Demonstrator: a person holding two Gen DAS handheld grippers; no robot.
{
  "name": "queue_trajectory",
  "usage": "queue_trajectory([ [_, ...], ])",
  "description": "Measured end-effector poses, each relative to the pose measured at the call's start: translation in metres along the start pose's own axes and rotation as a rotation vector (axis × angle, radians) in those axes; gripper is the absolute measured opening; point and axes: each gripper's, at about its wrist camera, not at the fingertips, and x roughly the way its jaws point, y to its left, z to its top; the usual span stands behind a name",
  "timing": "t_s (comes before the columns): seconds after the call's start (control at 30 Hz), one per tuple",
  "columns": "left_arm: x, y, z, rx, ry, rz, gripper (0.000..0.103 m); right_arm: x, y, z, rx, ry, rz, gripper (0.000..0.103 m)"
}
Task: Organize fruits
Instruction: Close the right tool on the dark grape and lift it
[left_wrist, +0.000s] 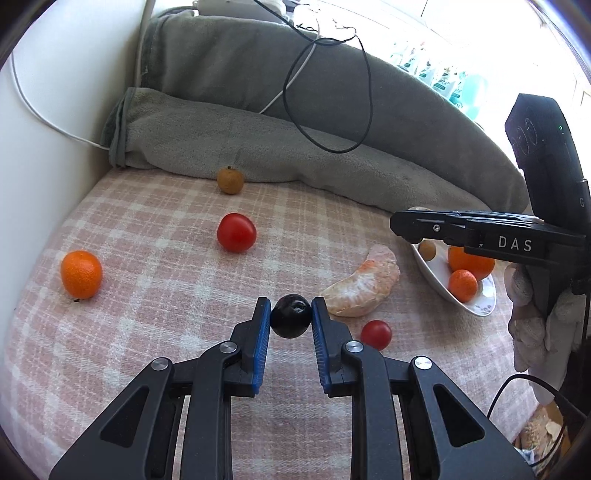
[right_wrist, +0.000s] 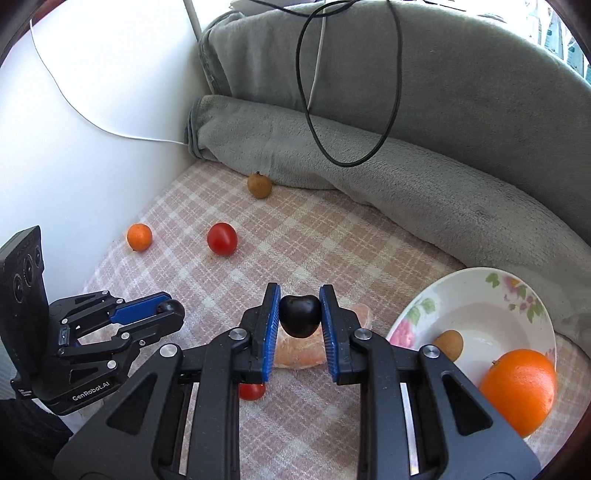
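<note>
Both claws pinch dark cherries above the checked blanket (left_wrist: 147, 229).
Left claw (left_wrist: 291, 317) angled down, clamped on cherry (left_wrist: 291, 320) at lower centre; right claw (right_wrist: 299, 314) likewise clamped on another cherry (right_wrist: 299, 316). Bowl (right_wrist: 476, 295) of fruit lower right. Writing: "DAS", "GenRobot.AI".
</note>
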Motion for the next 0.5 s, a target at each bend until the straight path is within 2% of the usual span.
queue_trajectory([
  [0.5,-0.001,-0.053,0.012,0.072,-0.028,-0.086,0.021,-0.051,-0.042,-0.014,0.095,-0.082,-0.031,0.023],
])
